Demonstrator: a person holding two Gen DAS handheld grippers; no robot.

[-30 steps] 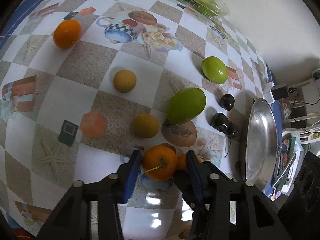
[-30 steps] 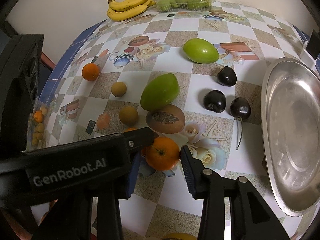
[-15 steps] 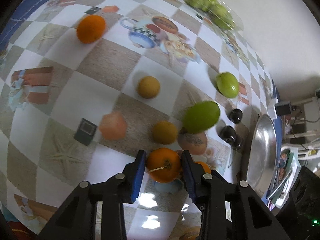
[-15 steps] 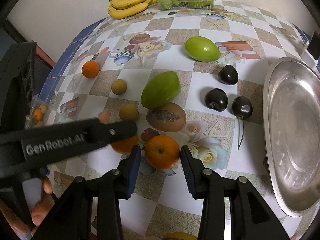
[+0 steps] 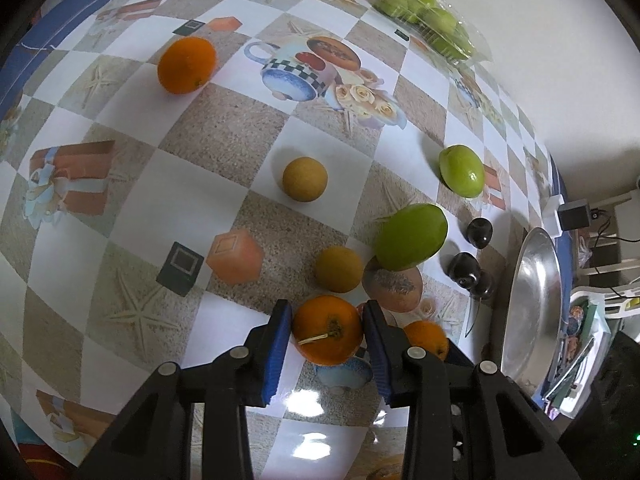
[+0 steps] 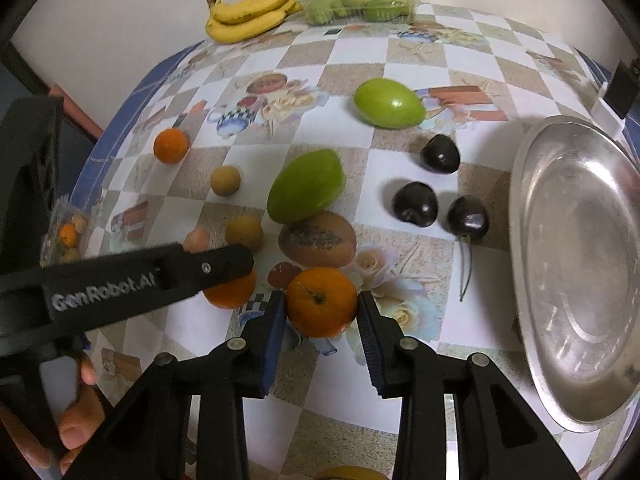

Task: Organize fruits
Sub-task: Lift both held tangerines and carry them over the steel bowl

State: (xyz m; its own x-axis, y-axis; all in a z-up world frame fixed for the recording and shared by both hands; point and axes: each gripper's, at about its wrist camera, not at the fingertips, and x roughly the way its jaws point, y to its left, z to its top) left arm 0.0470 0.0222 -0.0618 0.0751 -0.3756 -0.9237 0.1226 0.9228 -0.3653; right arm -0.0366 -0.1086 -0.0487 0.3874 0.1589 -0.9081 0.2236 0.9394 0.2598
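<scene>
Right wrist view: right gripper [image 6: 322, 314], jaws closing, clamps an orange [image 6: 321, 302] sitting between them.

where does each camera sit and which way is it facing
Left wrist: on the left gripper, looking steeply down along its blue-padded fingers at an orange pinched between them on the checked table; no hand shows.
Right wrist: on the right gripper, also tilted down, its jaws closing on a second orange; the left gripper's black finger and a hand show at left.
Both share: the two oranges, the green mangoes, dark plums and steel tray.
</scene>
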